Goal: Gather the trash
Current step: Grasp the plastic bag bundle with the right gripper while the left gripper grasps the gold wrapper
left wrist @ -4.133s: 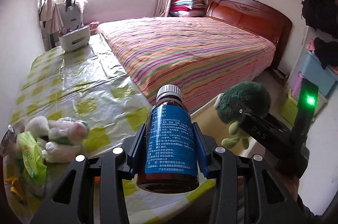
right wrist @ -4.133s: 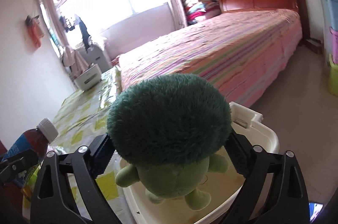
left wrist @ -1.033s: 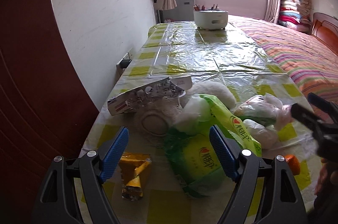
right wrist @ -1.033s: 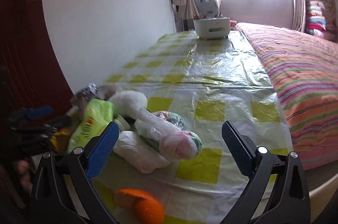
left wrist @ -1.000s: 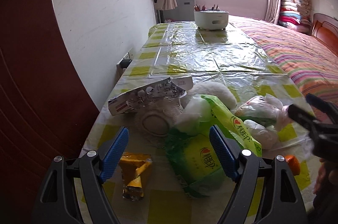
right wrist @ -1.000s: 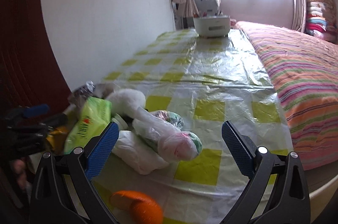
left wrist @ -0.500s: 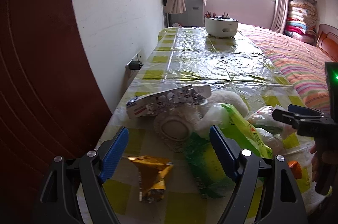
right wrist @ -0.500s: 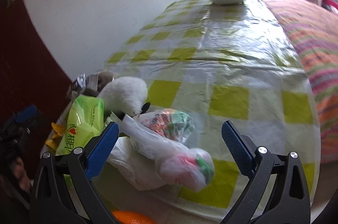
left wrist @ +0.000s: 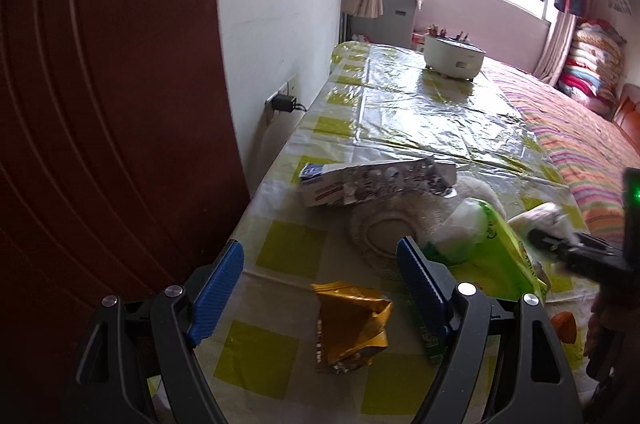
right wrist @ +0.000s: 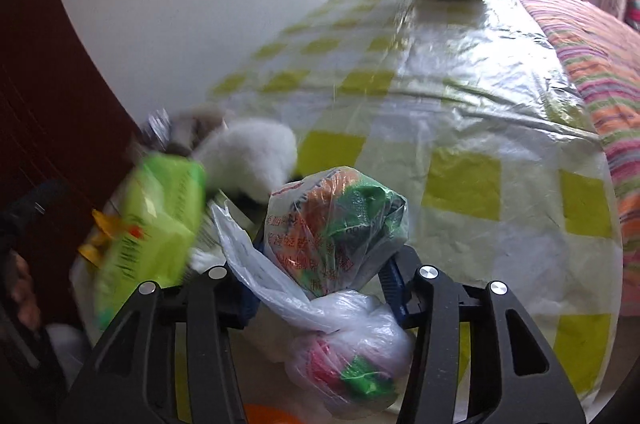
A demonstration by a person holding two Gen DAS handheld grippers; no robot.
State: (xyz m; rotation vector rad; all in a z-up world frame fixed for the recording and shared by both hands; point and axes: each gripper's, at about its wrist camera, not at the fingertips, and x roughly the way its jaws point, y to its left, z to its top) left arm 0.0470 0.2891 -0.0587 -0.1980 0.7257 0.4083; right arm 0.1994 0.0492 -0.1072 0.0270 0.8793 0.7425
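Observation:
My left gripper (left wrist: 320, 252) is open above the table's near left corner, with a crumpled gold wrapper (left wrist: 352, 328) lying just below and between its blue fingers, untouched. Behind it lie a silver blister pack on a small box (left wrist: 372, 180), a white round lid (left wrist: 384, 232), a green packet (left wrist: 492, 264) and a white plush toy (left wrist: 476, 192). My right gripper (right wrist: 324, 284) is closing on a knotted clear plastic bag of colourful wrappers (right wrist: 336, 224); both blue pads press its sides. From the left wrist view, the right gripper (left wrist: 560, 244) is at the right edge.
A yellow-checked plastic cloth (right wrist: 460, 96) covers the table. A white pot (left wrist: 454, 58) stands at its far end. A striped bed (left wrist: 580, 144) runs along the right, a white wall and dark red door (left wrist: 100, 104) along the left. An orange object (right wrist: 268, 416) lies near the front edge.
My right gripper dropped onto the plastic bag and its jaws came in around it. My left gripper slid left, so the gold wrapper now sits between its fingers.

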